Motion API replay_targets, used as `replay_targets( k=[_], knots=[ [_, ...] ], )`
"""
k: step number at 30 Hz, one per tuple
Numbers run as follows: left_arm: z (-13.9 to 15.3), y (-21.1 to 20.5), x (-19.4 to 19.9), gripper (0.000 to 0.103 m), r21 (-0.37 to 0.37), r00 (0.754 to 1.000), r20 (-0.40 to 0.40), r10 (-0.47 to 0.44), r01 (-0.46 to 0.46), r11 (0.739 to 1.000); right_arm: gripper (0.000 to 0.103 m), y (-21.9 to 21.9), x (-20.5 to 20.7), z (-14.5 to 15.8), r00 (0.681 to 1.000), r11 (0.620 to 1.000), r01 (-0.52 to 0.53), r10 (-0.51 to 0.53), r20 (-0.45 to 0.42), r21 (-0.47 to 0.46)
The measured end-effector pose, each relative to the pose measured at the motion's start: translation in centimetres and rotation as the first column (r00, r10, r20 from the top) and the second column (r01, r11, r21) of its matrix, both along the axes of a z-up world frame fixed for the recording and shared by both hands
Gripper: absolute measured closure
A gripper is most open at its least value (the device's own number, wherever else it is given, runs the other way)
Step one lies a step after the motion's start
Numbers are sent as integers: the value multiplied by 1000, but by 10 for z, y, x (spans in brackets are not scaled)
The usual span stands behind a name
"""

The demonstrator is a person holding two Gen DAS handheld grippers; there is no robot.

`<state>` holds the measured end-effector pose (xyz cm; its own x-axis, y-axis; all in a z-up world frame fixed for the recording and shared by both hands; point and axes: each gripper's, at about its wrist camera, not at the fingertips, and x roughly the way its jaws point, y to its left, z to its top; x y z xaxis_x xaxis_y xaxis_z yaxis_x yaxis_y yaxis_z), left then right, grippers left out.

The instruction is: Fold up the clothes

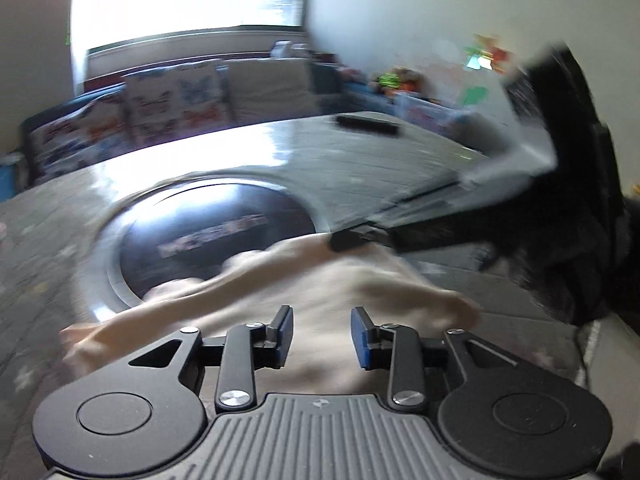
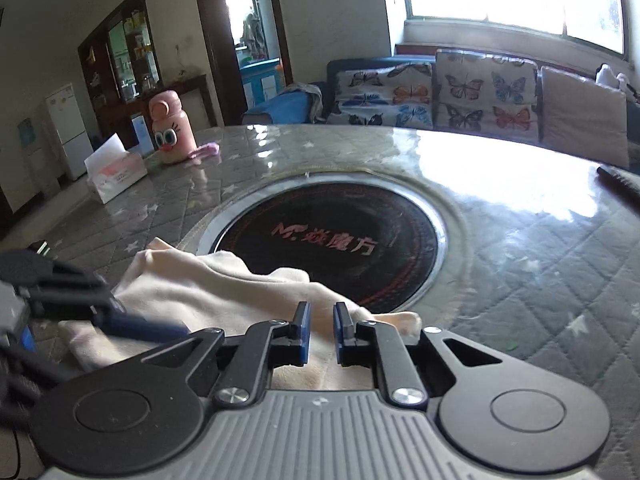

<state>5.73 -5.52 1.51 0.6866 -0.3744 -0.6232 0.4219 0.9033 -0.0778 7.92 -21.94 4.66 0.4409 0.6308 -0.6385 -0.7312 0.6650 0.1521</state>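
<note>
Left gripper [image 1: 322,336] parted, holding nothing; right gripper [image 2: 322,330] narrowly apart, empty, above cream garment [image 2: 200,288]. Likely risk: loose fold slumping across induction hob [image 2: 332,240].

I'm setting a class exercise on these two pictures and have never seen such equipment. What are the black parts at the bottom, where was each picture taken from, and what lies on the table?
No robot here: a person holds a two-fingered claw in each hand, with a camera on each looking along its fingers. One picture is from the left claw, the other from the right claw. Both claws are open and grip nothing. Under them lies a cream garment, crumpled, partly over a round black hob set into the table. Farther back stand a pink cartoon bottle and a tissue box. The left picture is blurred; the right claw crosses it as a dark shape.
</note>
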Motion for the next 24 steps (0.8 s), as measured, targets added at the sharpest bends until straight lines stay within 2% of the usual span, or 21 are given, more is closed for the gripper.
replay_targets(
  k=[6,8,9,11,17,18,19,20,24],
  knots=[
    [-6,46,14,67,9,979,-32,201,-201,980,89,5,13,-17,999,999,34,-34,-42,-11],
    [-8,58,17,67,8,966,-45,253,-253,968,87,6,11,-15,999,999,36,-36,-34,-15],
    [-9,64,18,67,7,962,-47,269,-269,963,82,5,10,-13,999,999,34,-35,-34,-11],
    [-11,75,20,67,4,954,-49,297,-297,955,75,4,7,-10,999,1000,25,-25,-28,-4],
    [-12,95,23,68,-15,941,-52,333,-334,942,73,5,9,-17,998,999,36,-37,-46,-16],
    [-12,95,23,67,-15,941,-47,336,-337,941,68,4,8,-15,998,999,37,-38,-44,-10],
    [-11,96,22,63,-16,940,-42,339,-340,940,62,2,6,-12,999,999,36,-36,-38,-4],
    [-10,97,20,57,-14,938,-38,346,-347,938,60,1,5,-11,999,999,35,-35,-32,-1],
    [-8,101,11,51,-10,928,-37,371,-371,929,56,-11,-1,-4,998,999,54,-54,-20,2]
  ],
)
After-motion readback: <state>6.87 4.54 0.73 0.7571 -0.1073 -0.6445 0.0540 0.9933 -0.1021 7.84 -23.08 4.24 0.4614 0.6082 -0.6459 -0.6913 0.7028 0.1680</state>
